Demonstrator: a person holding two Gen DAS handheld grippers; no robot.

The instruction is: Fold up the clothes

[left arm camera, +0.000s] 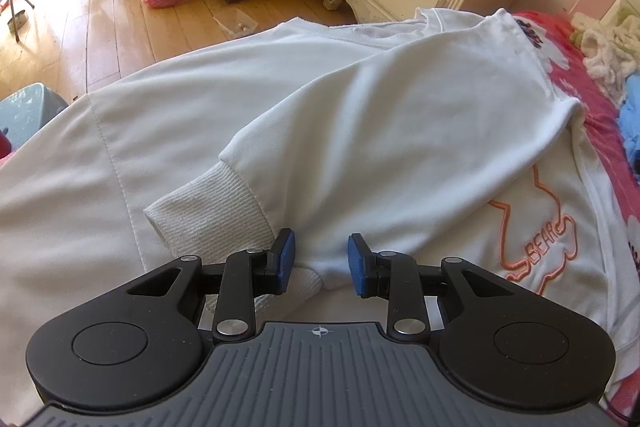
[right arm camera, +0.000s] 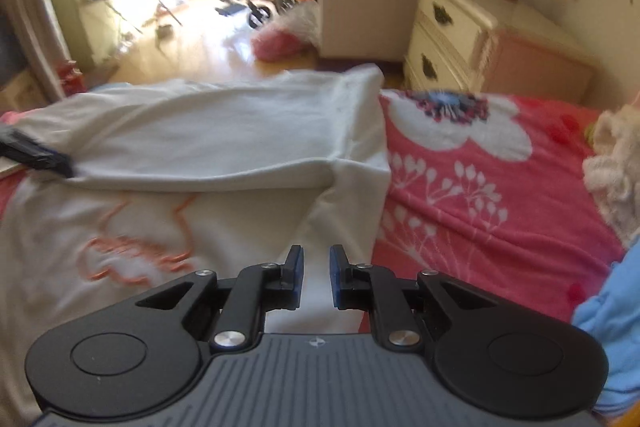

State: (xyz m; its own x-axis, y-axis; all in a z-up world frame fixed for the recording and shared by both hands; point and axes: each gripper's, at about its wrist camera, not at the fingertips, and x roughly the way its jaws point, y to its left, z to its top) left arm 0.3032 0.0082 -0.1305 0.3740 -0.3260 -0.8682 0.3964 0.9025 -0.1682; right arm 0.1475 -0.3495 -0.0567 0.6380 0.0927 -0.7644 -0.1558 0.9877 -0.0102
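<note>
Lying on the bed point(right arm camera: 480, 195), the white sweatshirt point(left arm camera: 248, 99) has one sleeve point(left arm camera: 380, 115) folded across; the other sleeve and the body are left. The left tool point(left arm camera: 321, 259) is spread over the cuff point(left arm camera: 208, 211), pinching nothing; the right tool point(right arm camera: 316, 277) is slightly spread, empty.

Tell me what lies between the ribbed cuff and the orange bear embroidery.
In the left wrist view, the folded-over sleeve of the white sweatshirt lies between cuff and embroidery.

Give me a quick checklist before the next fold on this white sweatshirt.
1. Sleeve folded across the sweatshirt body: ok.
2. Ribbed cuff lying flat on the body: ok.
3. Left hand-held gripper free of cloth: cannot tell; jaws apart, fabric bunched between.
4. Right hand-held gripper gripping nothing: ok; narrow gap, nothing pinched.
5. Far edge fully on the bedspread: cannot tell.
</note>
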